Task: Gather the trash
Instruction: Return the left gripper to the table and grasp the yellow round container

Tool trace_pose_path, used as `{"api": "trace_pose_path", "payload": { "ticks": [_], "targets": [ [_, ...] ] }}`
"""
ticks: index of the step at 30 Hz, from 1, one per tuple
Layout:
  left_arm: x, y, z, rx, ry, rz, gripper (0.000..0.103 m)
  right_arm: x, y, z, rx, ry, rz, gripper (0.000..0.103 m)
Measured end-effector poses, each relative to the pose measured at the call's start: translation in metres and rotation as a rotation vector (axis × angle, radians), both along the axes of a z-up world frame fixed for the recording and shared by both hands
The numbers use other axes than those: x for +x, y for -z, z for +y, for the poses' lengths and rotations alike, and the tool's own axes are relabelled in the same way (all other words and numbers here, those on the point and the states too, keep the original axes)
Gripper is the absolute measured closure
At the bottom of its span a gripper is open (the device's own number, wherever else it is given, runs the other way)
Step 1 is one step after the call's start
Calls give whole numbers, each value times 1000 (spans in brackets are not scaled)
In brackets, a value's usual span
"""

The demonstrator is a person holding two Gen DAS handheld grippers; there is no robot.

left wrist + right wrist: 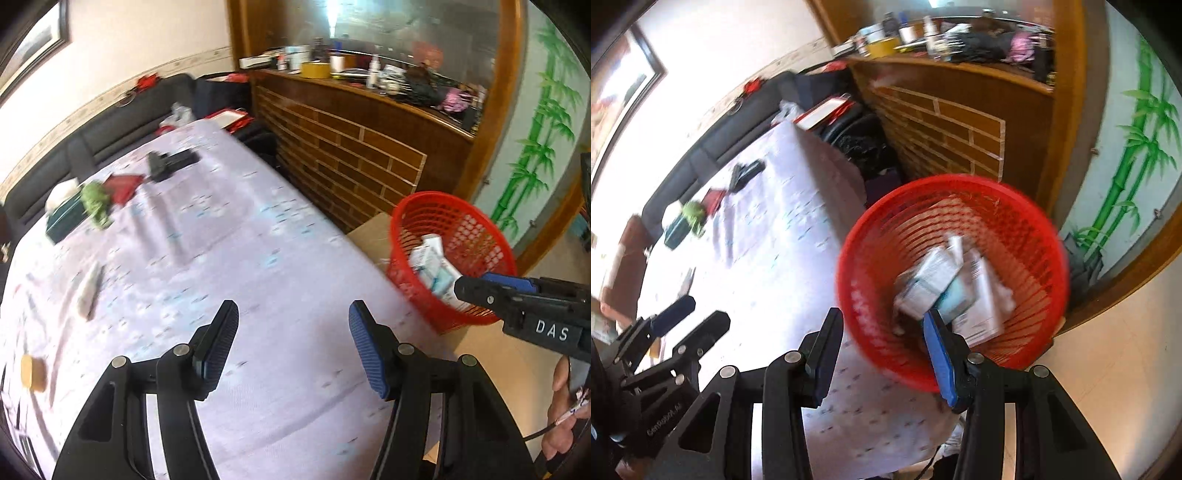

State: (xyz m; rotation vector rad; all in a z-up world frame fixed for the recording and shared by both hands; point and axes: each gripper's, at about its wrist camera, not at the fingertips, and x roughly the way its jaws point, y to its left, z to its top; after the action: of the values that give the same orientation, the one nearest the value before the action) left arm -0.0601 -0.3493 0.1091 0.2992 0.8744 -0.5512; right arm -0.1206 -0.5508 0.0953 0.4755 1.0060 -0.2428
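Observation:
A red mesh basket stands off the table's right edge and holds several white and teal boxes. My left gripper is open and empty over the pale cloth-covered table. My right gripper is open and empty, just in front of the basket's near rim; it shows from the side in the left wrist view. On the table lie a white flat packet, a yellow round piece, and a green crumpled item.
At the table's far end lie a dark green tissue box, a red pouch and a black object. A dark sofa runs behind. A wooden brick-pattern counter stands behind the basket.

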Motion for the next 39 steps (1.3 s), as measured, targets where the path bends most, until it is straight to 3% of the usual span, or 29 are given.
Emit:
{"api": "trace_pose_path", "payload": {
  "ticks": [19, 24, 29, 32, 36, 39],
  "targets": [
    [36, 5, 164, -33, -266, 43, 41, 63, 9, 148, -17, -259, 46, 52],
    [58, 14, 242, -48, -412, 69, 39, 81, 13, 188, -23, -335, 59, 52],
    [87, 28, 349, -41, -591, 91, 39, 94, 16, 219, -24, -385, 70, 52],
    [106, 37, 399, -25, -656, 91, 29, 100, 18, 234, -25, -402, 77, 52],
    [133, 55, 440, -46, -644, 166, 29, 105, 20, 246, -31, -408, 88, 52],
    [144, 72, 442, -22, -601, 208, 29, 107, 22, 250, -30, -397, 96, 52]
  ]
}}
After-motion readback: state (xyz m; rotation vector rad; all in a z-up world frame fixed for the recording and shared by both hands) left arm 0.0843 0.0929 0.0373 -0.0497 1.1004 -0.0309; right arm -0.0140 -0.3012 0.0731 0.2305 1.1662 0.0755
